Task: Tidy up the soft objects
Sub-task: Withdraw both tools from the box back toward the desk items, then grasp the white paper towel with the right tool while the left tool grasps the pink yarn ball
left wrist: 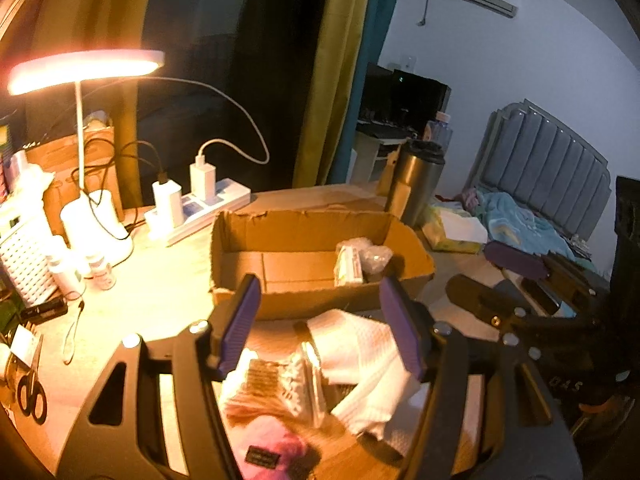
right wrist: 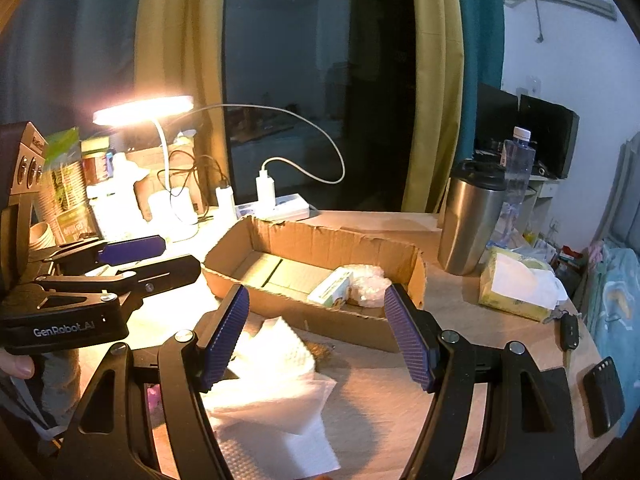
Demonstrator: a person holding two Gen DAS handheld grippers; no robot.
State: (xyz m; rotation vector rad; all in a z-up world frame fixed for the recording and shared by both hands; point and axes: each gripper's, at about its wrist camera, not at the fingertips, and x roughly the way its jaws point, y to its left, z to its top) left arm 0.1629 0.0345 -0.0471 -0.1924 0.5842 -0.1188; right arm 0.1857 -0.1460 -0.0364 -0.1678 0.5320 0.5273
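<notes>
Near the tabletop's (right wrist: 460,312) front edge, left gripper (left wrist: 320,328) is opening, empty, above cotton swabs (left wrist: 276,380); right gripper (right wrist: 320,336) gapes over white tissue (right wrist: 276,380). Next (probably): grab tissue, carry to far cardboard box (right wrist: 304,240).

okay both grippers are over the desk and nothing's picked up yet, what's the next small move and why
Probably lower the right gripper onto the white paper towel and close. Its fingers stand open and empty right above it, and the cardboard box just behind has free floor beside the packets already inside.
</notes>
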